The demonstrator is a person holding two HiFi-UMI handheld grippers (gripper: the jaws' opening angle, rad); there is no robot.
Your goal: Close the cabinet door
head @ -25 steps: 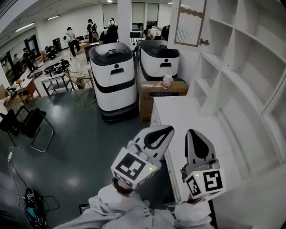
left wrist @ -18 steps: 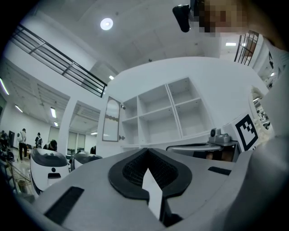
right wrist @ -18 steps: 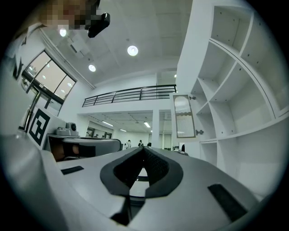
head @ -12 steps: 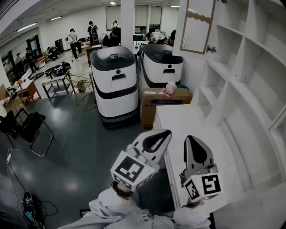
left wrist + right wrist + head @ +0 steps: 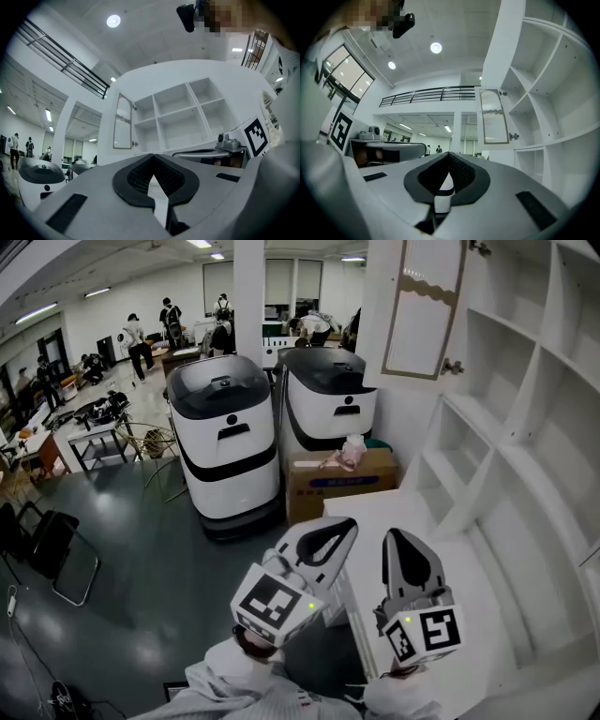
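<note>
The cabinet door (image 5: pixel 422 310), a white frame with a ribbed glass pane, stands swung open at the upper right, hinged on the white shelving unit (image 5: pixel 525 427). It also shows in the left gripper view (image 5: pixel 123 123) and the right gripper view (image 5: pixel 493 117), ahead and above the jaws. My left gripper (image 5: pixel 345 526) is shut and holds nothing, hanging over the floor by the white counter (image 5: pixel 412 512). My right gripper (image 5: pixel 394 538) is shut and empty over the counter's near part. Both are well short of the door. The tips meet in the left gripper view (image 5: pixel 152 157) and the right gripper view (image 5: pixel 449 154).
Two white and black machines (image 5: pixel 225 427) (image 5: pixel 328 395) stand on the floor left of the cabinet, with a cardboard box (image 5: pixel 337 482) against the counter's end. A black chair (image 5: pixel 47 554) and a table (image 5: pixel 94 423) are at the left. People stand at the back.
Both grippers and my view have come forward towards the cabinet; the door and shelves look nearer and larger. Both pairs of jaws stayed shut.
</note>
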